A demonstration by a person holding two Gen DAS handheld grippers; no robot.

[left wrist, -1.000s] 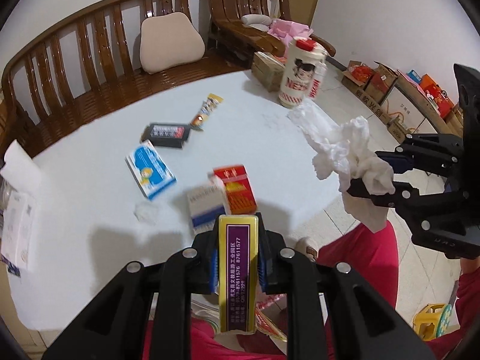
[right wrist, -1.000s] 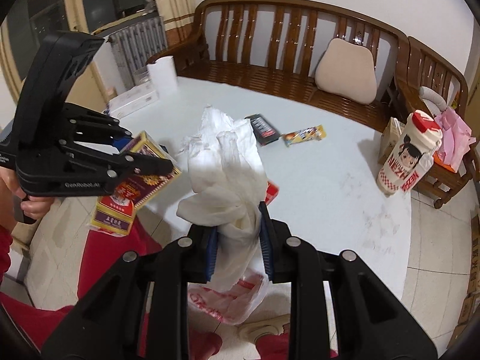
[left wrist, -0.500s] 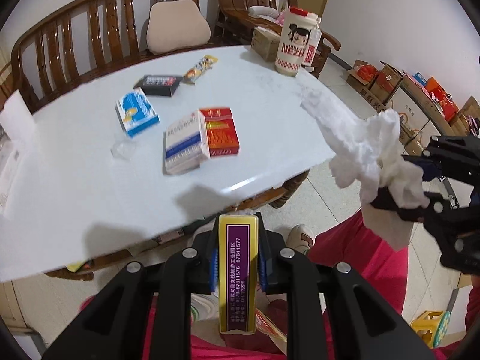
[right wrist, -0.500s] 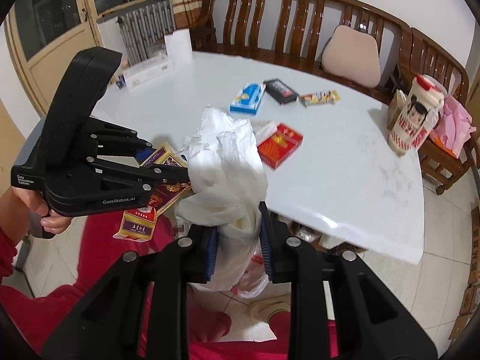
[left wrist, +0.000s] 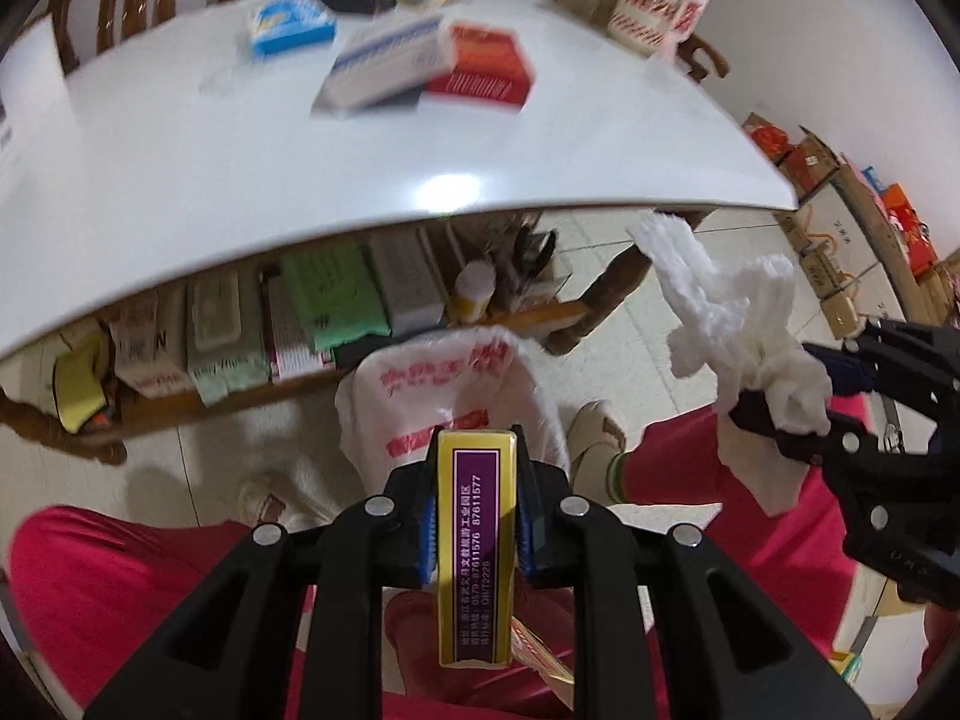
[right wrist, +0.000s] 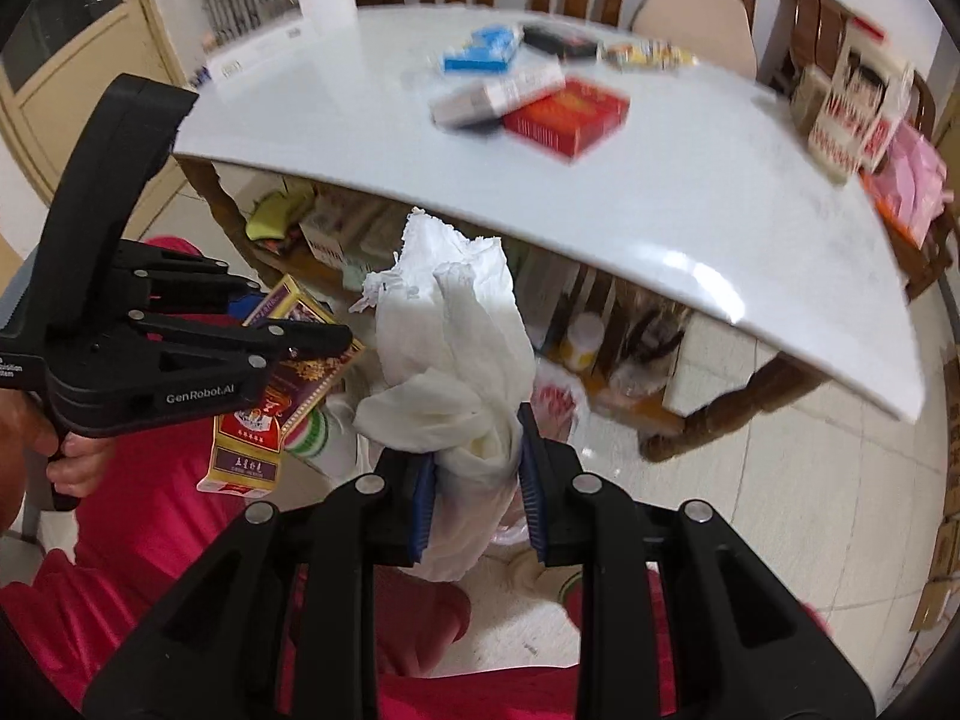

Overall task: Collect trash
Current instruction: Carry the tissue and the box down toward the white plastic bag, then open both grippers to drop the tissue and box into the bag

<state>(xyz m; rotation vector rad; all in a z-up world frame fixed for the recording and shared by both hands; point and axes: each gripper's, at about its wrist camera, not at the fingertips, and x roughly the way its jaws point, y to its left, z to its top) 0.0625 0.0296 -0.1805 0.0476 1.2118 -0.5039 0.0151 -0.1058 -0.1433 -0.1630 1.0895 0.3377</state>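
Observation:
My left gripper [left wrist: 475, 510] is shut on a flat gold and purple box [left wrist: 475, 546], seen edge-on in its own view and from the side as the same box [right wrist: 282, 384] in the right wrist view. My right gripper [right wrist: 477, 498] is shut on a crumpled white tissue wad [right wrist: 450, 348], which also shows as the tissue [left wrist: 744, 336] at the right of the left wrist view. Both grippers hang below the table edge, over a white plastic bag with red print [left wrist: 450, 384] on the floor between the person's red-trousered legs [left wrist: 120, 588].
The white table [left wrist: 300, 180] still carries a red box [left wrist: 480, 63], a white and blue box [left wrist: 384, 69], a blue box [left wrist: 288, 27], a black packet [right wrist: 558, 39] and a snack wrapper [right wrist: 645, 54]. A shelf under the table holds packets [left wrist: 336, 300]. Cardboard boxes [left wrist: 840, 240] line the right wall.
Both grippers have dropped from above the table to below its edge, each keeping its load. The plastic bag on the floor has come into view beneath them.

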